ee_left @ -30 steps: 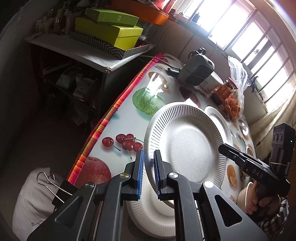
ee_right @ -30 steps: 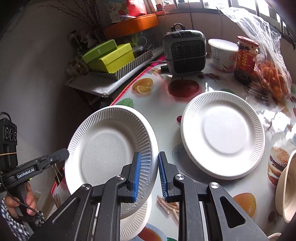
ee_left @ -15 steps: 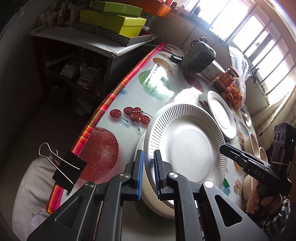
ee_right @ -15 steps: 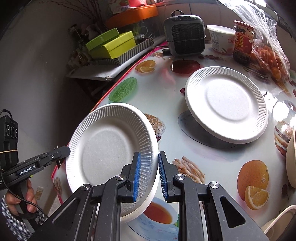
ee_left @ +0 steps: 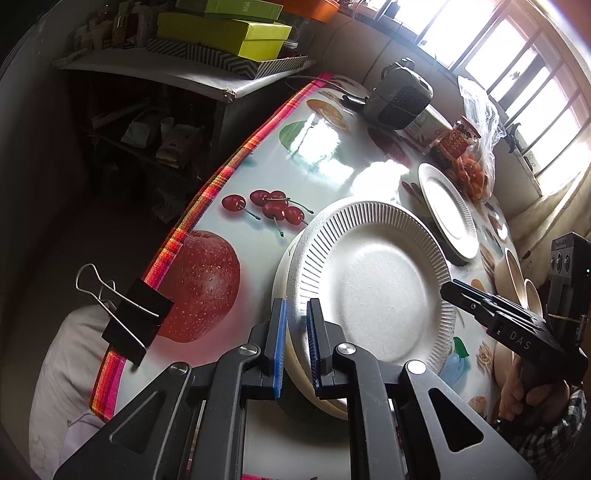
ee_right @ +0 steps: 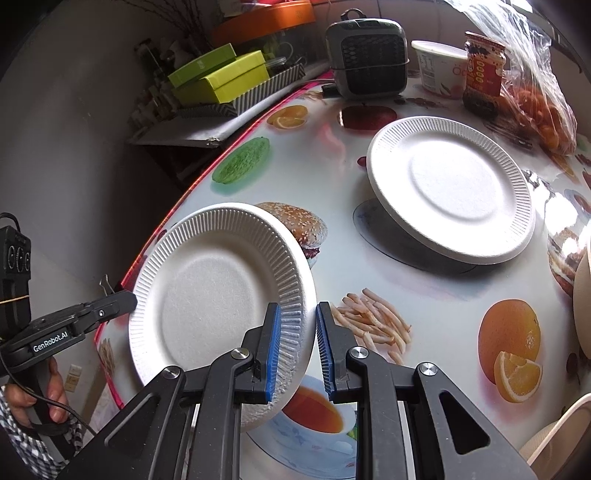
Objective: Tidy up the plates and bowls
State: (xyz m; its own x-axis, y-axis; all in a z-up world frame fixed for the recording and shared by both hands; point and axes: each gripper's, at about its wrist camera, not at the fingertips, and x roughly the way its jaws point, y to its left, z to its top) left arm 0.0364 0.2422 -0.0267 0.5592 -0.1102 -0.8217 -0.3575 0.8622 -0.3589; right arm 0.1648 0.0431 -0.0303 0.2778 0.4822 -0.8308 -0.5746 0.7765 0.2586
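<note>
A white ribbed paper plate [ee_left: 373, 284] is held between both grippers over the near edge of the fruit-print table [ee_left: 325, 162]. My left gripper [ee_left: 296, 306] is shut on its left rim. My right gripper [ee_right: 298, 308] is shut on the opposite rim, where the plate [ee_right: 214, 291] tilts slightly. Right under the held plate lies another pale plate rim [ee_left: 295, 373]; whether they touch is unclear. A second white plate [ee_right: 450, 188] sits tilted farther back. Beige bowls [ee_left: 513, 273] stand at the right edge.
A grey heater [ee_right: 369, 51], a white tub [ee_right: 439, 66], a red jar [ee_right: 484, 74] and a bag of oranges [ee_right: 543, 103] line the back. A binder clip [ee_left: 133, 325] grips the tablecloth edge. Green boxes [ee_left: 229, 33] lie on a side shelf.
Both grippers have sunk with the plate toward the table's near edge. The gap to the plate underneath has closed. Both grips are unchanged.
</note>
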